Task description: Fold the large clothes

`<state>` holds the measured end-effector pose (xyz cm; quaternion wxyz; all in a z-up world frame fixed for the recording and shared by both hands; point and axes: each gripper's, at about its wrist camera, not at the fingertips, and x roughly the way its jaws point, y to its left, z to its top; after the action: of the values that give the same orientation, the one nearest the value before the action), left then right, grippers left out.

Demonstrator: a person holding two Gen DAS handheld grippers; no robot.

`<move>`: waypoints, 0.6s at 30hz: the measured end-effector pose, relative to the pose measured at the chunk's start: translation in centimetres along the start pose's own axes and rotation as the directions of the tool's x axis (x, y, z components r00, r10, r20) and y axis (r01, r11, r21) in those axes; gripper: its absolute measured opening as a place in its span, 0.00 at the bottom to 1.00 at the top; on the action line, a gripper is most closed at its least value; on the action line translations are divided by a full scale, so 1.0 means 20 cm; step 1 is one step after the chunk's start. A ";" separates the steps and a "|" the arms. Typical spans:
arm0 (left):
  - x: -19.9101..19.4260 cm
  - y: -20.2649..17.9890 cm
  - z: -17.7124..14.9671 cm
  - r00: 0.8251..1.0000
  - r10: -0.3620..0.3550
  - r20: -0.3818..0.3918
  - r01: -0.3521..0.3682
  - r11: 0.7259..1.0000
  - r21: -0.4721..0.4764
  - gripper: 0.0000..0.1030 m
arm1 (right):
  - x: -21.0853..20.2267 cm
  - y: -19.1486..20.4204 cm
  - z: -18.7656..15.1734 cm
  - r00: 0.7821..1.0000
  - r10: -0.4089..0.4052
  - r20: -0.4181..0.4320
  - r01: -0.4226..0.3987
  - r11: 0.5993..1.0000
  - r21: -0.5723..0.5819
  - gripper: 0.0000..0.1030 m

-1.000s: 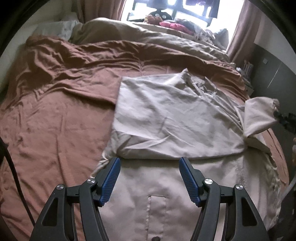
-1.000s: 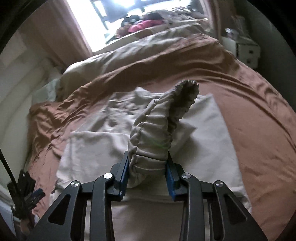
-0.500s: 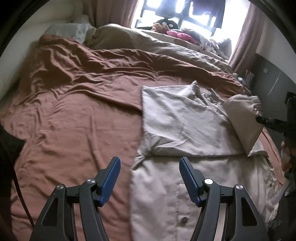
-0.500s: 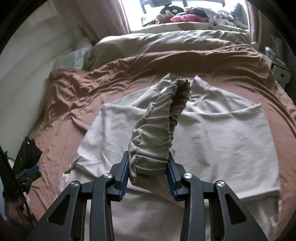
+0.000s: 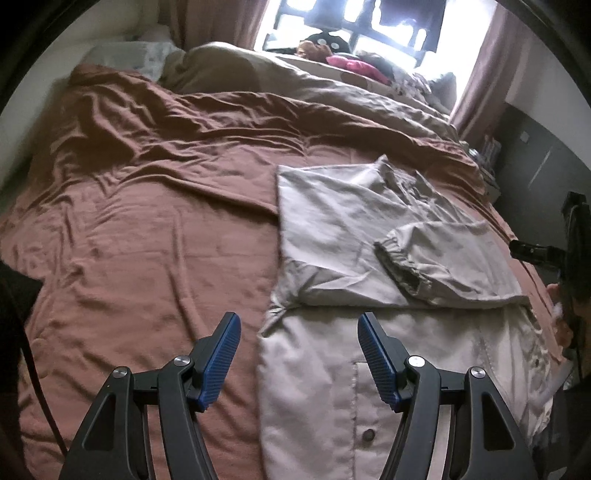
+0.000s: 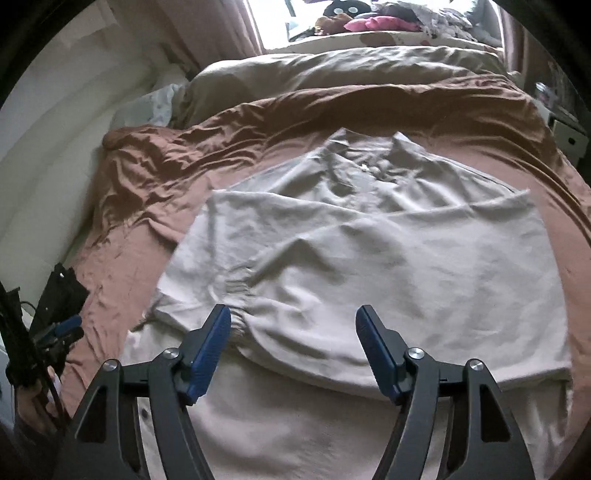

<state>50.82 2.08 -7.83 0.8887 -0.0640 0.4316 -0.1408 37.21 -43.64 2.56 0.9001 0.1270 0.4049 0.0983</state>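
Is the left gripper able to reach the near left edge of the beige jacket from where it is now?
Probably yes. The left gripper is open and empty, and the jacket edge lies just below its fingers with nothing over it.

No readable text, label, brand or number appears in either view. The pale garment [image 5: 354, 229] and the brown bedcover [image 5: 147, 206] carry no print or signs.

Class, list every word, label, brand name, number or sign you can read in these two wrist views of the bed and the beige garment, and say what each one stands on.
None: no readable text shows in either view.
Beige garment: plain cloth, a button, no visible label.
Brown bedspread: no print.
Items on the windowsill: too blurred to read.
Box beside the bed: no marking can be made out.
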 end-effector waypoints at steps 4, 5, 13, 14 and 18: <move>0.09 -0.11 0.01 0.999 -0.040 -0.022 0.041 0.999 0.006 0.65 | -0.06 -0.19 -0.08 0.996 -0.093 0.003 0.093 0.995 0.026 0.67; 0.11 -0.14 0.02 0.999 -0.046 -0.027 0.046 0.999 0.011 0.65 | -0.08 -0.24 -0.10 0.994 -0.105 0.003 0.105 0.994 0.039 0.67; 0.33 -0.45 0.08 0.994 -0.073 -0.076 0.079 0.994 0.074 0.65 | -0.23 -0.64 -0.26 0.963 -0.270 -0.021 0.270 0.953 0.140 0.67; 0.37 -0.50 0.08 0.994 -0.075 -0.086 0.082 0.993 0.086 0.65 | -0.24 -0.70 -0.29 0.955 -0.296 -0.031 0.297 0.943 0.150 0.67; 0.52 -0.64 0.10 0.990 -0.069 -0.124 0.085 0.988 0.128 0.65 | -0.26 -0.85 -0.37 0.931 -0.359 -0.074 0.366 0.914 0.175 0.67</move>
<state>55.91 -13.24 -11.34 0.8574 -0.0130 0.4710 -0.2071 29.58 -60.08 -3.80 0.8787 0.1310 0.4467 -0.1059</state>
